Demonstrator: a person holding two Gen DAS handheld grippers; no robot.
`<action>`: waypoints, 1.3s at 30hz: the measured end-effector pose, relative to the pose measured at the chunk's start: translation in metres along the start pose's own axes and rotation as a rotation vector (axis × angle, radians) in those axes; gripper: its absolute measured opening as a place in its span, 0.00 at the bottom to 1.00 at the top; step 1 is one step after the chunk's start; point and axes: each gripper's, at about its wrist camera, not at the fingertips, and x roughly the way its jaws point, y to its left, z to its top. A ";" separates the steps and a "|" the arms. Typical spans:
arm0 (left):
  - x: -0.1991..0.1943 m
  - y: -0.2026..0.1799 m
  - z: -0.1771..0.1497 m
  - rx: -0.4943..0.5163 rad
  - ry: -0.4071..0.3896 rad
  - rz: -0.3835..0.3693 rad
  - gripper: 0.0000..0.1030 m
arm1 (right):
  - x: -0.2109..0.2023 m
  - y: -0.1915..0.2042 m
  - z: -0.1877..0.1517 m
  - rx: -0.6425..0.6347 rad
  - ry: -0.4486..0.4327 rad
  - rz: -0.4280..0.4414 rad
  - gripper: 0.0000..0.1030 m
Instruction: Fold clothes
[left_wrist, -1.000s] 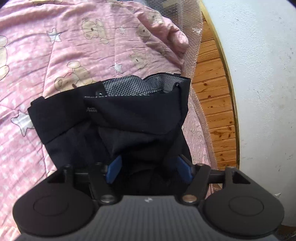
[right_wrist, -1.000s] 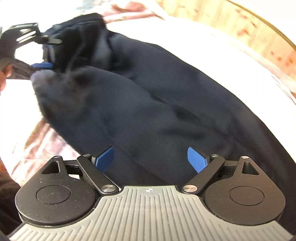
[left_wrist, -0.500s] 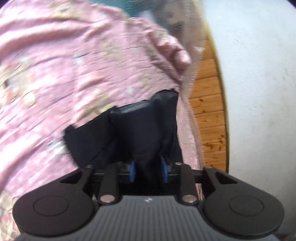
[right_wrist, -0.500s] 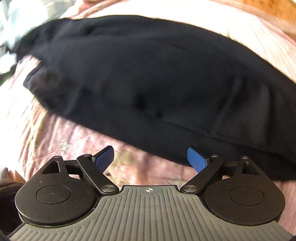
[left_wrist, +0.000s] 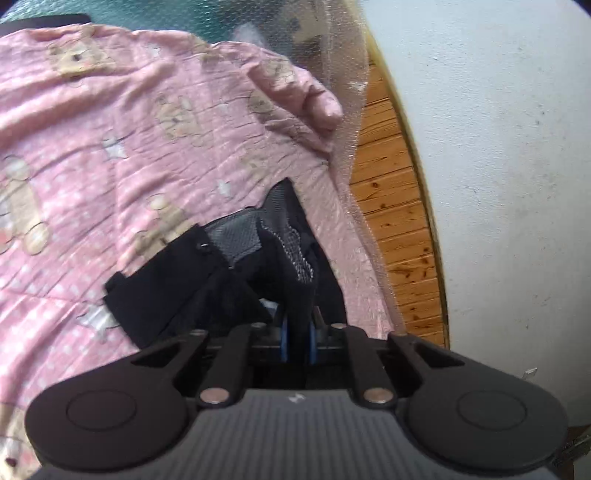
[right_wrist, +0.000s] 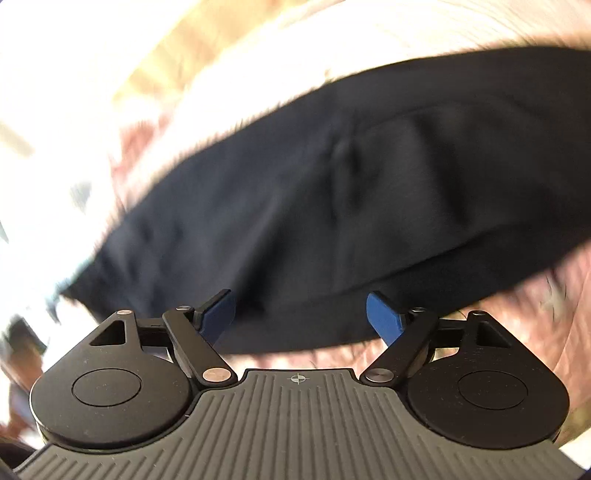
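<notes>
A dark navy garment (left_wrist: 166, 280) with grey mesh lining lies on a pink bear-print quilt (left_wrist: 110, 147). My left gripper (left_wrist: 297, 338) is closing, and its blue pads pinch a bunched fold of the garment's waist end. In the right wrist view, blurred by motion, the garment (right_wrist: 351, 177) stretches across the quilt. My right gripper (right_wrist: 301, 314) hovers at its near edge with jaws wide but closing; dark cloth lies between the pads, which do not press on it.
The quilt's far corner (left_wrist: 314, 99) ends near a clear bubble-wrap sheet (left_wrist: 347, 74). Beyond it run a wooden floor (left_wrist: 395, 206) and a white wall (left_wrist: 498, 166) on the right.
The left jaws went from wide apart to pinched on the garment's bunched end, which gathered narrower. The right view rolled and slid from over the garment to its near edge.
</notes>
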 end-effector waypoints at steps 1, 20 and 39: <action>0.000 0.010 -0.001 -0.032 0.010 0.009 0.19 | -0.007 -0.017 0.003 0.075 -0.024 0.022 0.78; 0.019 -0.035 -0.009 0.097 0.052 -0.032 0.03 | -0.033 -0.164 0.004 0.663 -0.339 0.140 0.61; 0.022 -0.023 -0.008 0.072 0.074 0.022 0.28 | -0.035 -0.180 0.013 0.618 -0.385 0.052 0.46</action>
